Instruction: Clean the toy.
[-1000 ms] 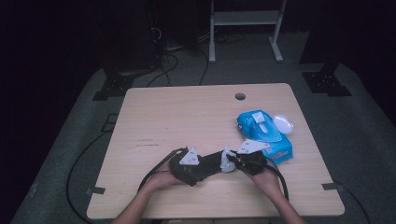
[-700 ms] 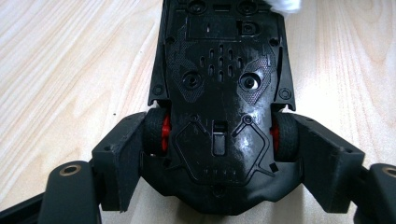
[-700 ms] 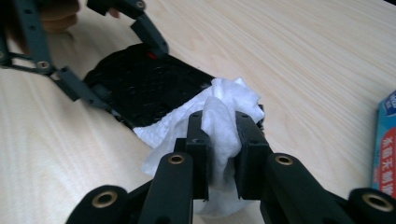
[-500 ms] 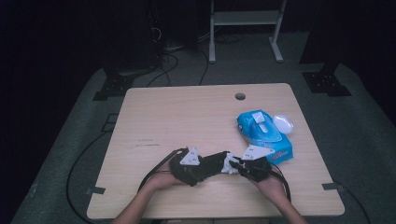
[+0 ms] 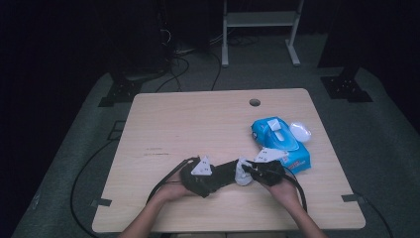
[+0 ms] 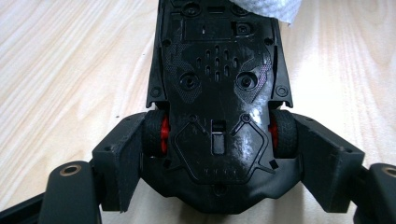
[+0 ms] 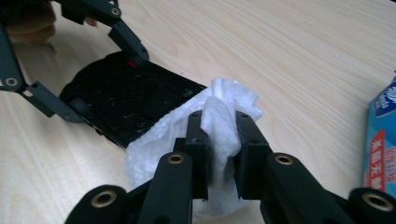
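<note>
A black toy car (image 6: 217,116) lies upside down on the wooden table (image 5: 198,124), near the front edge, and everything else sits relative to it. The left gripper (image 6: 217,154) has its two black jaws clamped on the car's sides at one axle, each jaw pressed against a black wheel with a red hub (image 6: 163,134), so the car's underside with its screw holes and vent slots runs away from the jaws toward the far end. At that far end a white wet wipe (image 7: 219,116) lies against the car's edge; in the left gripper view its corner (image 6: 275,9) shows just beyond the chassis. The right gripper (image 7: 219,154) has its jaws closed on a bunched fold of the wipe, the rest of the cloth spreading under and ahead of the jaws and touching the car (image 7: 130,98). In the high view the left gripper (image 5: 200,173) and right gripper (image 5: 247,171) meet end to end over the car (image 5: 225,171), a hand behind each. A blue pack of wipes (image 5: 280,141), its lid flipped open, lies just beyond and to the right of the car, close beside the right gripper.
</note>
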The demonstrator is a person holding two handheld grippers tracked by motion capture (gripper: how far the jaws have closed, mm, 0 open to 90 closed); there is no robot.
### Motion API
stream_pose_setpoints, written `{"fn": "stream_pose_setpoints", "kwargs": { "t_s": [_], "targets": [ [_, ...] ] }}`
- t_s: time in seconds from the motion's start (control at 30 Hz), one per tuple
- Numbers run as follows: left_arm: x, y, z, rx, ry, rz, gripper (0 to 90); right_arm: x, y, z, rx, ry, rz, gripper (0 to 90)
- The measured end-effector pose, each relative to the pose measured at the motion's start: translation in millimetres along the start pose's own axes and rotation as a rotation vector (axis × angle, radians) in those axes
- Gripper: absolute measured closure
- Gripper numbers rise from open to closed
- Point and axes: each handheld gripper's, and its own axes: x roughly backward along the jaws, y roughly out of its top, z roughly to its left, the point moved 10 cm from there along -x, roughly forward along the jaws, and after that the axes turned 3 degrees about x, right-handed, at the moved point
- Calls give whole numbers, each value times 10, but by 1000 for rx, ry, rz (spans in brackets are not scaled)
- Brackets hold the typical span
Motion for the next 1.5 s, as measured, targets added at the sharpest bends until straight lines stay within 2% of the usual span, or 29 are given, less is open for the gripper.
{"fn": "stream_pose_setpoints", "kwargs": {
  "t_s": [0.07,0.2,0.27,0.33,0.47,0.57,0.7,0.83,0.93,1.1,1.2,1.37,1.43,1.5],
  "targets": [
    [-7,-16,2,5,1,3,237,33,-10,11,-2,-1,-5,775],
    [-13,-15,4,18,-4,2,237,125,-40,95,26,16,-5,775],
    [-10,-13,5,12,0,5,237,131,-51,143,48,19,0,775],
    [-8,-6,0,4,5,2,237,102,-37,150,45,23,0,775],
    [-11,-2,-11,-12,9,1,238,-16,54,106,18,22,-12,775],
    [-14,-4,-10,-23,3,0,238,-124,150,38,11,3,-13,775],
    [3,-11,15,-7,10,0,238,-243,218,-59,-6,-7,3,775],
    [19,-20,28,3,14,-4,238,-210,171,-149,-16,-38,16,775],
    [9,-32,29,12,10,-2,237,-98,98,-178,-35,-44,12,775],
    [4,-27,40,22,4,-10,237,13,-15,-92,-11,-31,22,776],
    [1,-33,42,26,3,-9,236,41,-22,-35,0,-24,20,776],
    [5,-28,39,22,9,-8,237,29,56,73,22,21,8,776],
    [8,-28,41,16,12,-6,237,4,39,148,48,56,33,775],
    [8,-28,38,6,17,-4,237,8,29,171,66,58,41,775]
  ]
}}
